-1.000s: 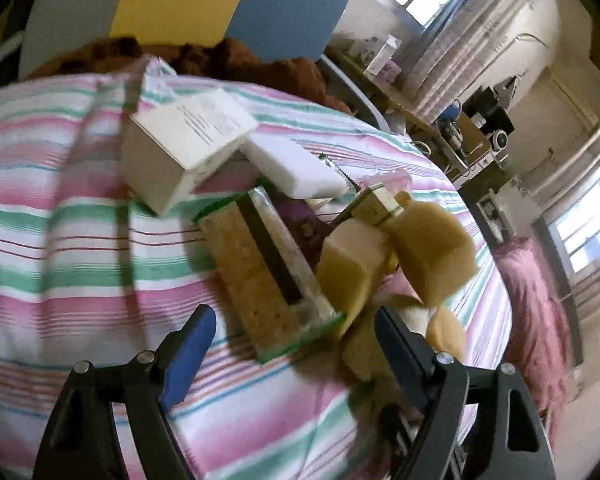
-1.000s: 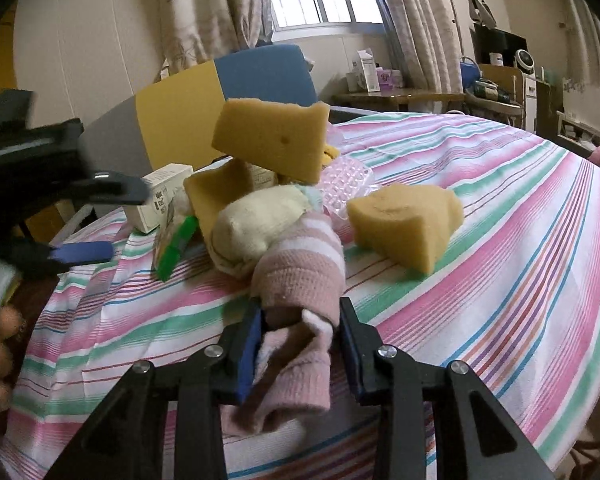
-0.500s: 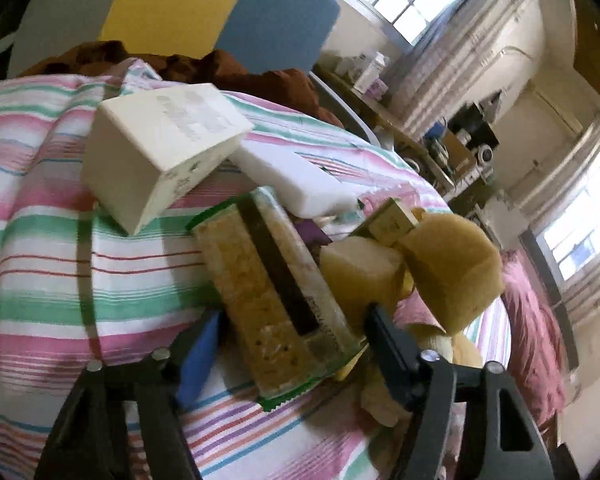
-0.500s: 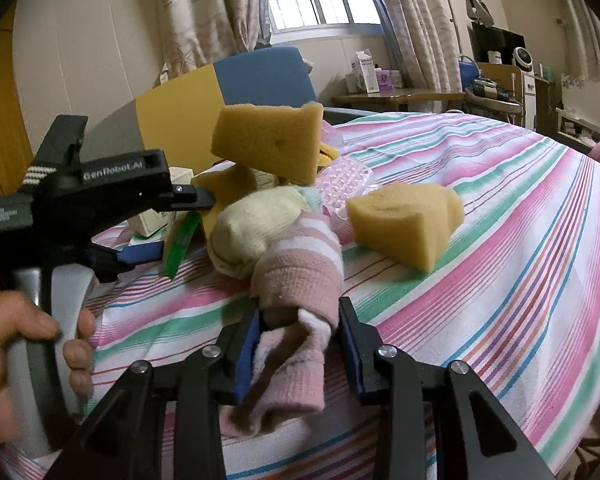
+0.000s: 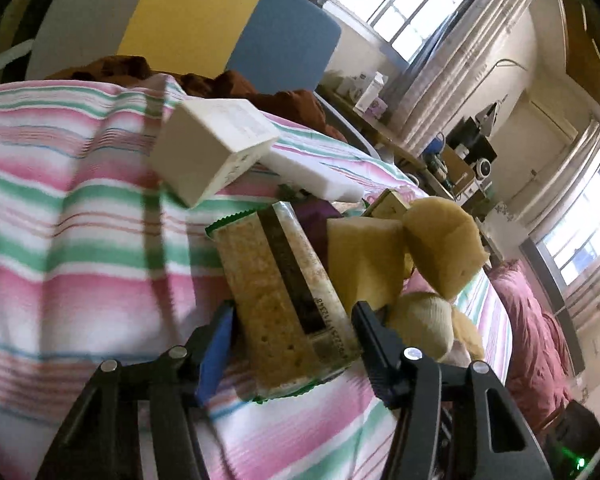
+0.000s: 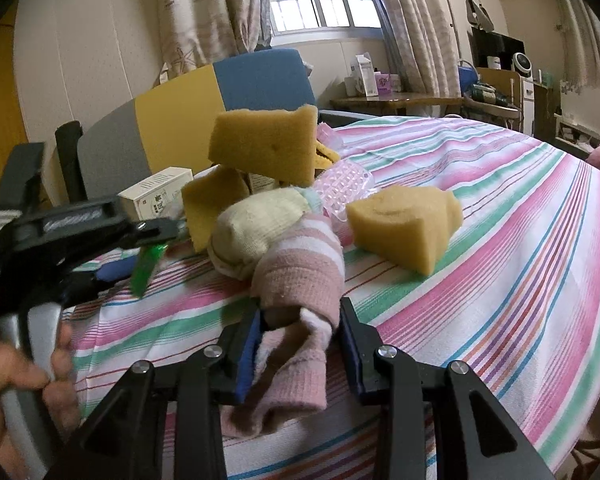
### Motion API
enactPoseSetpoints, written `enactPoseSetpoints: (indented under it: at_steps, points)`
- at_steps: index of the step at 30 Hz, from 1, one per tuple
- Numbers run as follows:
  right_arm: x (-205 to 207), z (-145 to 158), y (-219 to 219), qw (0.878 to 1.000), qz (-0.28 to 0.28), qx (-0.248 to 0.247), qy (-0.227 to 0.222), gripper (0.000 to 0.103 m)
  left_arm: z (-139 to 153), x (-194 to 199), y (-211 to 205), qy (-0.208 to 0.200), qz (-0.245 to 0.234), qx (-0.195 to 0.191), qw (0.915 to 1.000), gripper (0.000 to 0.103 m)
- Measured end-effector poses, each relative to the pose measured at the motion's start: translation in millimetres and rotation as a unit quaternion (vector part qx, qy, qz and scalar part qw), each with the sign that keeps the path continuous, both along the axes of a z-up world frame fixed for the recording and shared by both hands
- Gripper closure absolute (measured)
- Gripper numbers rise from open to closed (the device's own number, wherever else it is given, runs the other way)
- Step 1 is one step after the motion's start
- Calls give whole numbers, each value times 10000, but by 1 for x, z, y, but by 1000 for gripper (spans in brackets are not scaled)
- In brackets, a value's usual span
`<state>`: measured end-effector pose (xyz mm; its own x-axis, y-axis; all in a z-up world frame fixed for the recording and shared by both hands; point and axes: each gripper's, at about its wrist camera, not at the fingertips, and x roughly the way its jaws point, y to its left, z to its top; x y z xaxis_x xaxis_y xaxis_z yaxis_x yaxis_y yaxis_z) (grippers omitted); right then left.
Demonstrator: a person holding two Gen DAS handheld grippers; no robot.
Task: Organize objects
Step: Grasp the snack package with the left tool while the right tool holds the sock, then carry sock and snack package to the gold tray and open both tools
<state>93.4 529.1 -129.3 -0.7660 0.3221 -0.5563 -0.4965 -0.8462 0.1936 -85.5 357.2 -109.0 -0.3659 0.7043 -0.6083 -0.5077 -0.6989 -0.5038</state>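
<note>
A sponge pack [image 5: 284,292] in clear wrap with a green edge lies on the striped cloth [image 5: 80,264]. My left gripper [image 5: 294,332] straddles its near end and its jaws are closing, the blue pad and the black finger right at the pack's sides, with no squeeze showing. In the right wrist view the left gripper [image 6: 148,252] reaches in from the left, held by a hand [image 6: 20,380]. My right gripper [image 6: 300,316] is shut on a pink striped sock [image 6: 300,276] that lies on the cloth against a cream sock ball [image 6: 256,220].
Yellow sponge pieces [image 6: 268,148] [image 6: 404,224] and a pink bubble tray [image 6: 344,188] are piled behind the socks. A white box [image 5: 212,148] and a white foam block [image 5: 312,172] lie beyond the pack. A chair back [image 6: 220,92] stands behind the table.
My left gripper has moved forward and down over the sponge pack, and its jaws have narrowed around it. The right gripper and the sock have stayed still.
</note>
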Motion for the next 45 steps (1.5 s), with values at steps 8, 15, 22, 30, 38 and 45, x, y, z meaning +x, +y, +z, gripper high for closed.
enactPoseSetpoints:
  at_steps: [8,15,22,30,38,45]
  points:
    - [6,7,-8,10000,-12,-86,30,73,2,26,-29,237,-125,-108,9996,44]
    - [32,13,-31,9994,96,-346,10,74,9,54,-47,145,-429,-77,9989,46]
    - [44,21,-51,9982,308,-520,-16,74,23,80,-81,95,-455,232,9987,47]
    - [39,40,-84,9955,800,-494,76,74,43,96,-132,135,-394,536,9977,52]
    - [31,59,-118,9924,1158,-379,189,74,64,102,-176,112,-224,1018,9945,57]
    - [21,75,-145,9880,1498,-282,244,73,89,98,-218,189,68,1559,9876,58]
